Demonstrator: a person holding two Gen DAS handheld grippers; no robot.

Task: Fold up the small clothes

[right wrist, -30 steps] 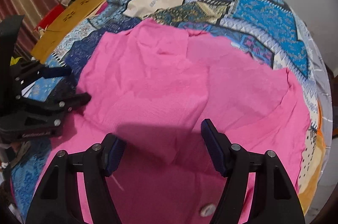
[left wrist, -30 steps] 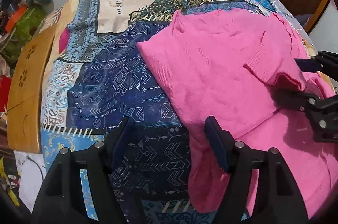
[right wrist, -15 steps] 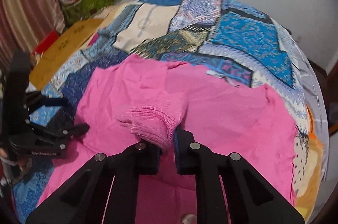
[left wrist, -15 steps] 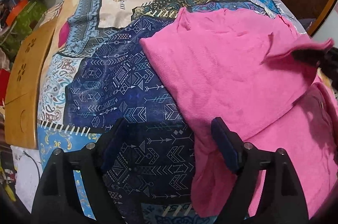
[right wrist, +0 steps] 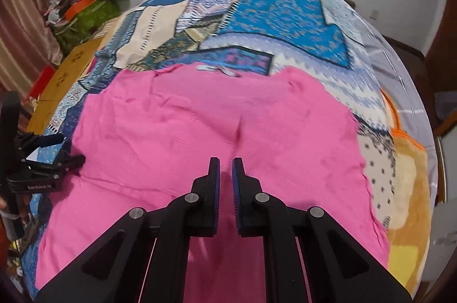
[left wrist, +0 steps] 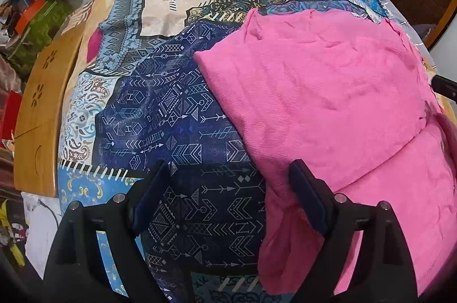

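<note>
One pink knit garment (left wrist: pixel 328 103) lies spread on the patchwork bedspread (left wrist: pixel 177 114), its near part folded over itself; the left gripper (left wrist: pixel 228 194) hangs over the garment's left edge, its jaws wide and opening, nothing pinched between them, its right finger (left wrist: pixel 308 197) over pink cloth; the right gripper (right wrist: pixel 225 174) has its jaws pressed nearly together above the garment's middle; whether a thin fold is caught between them I cannot tell.
</note>
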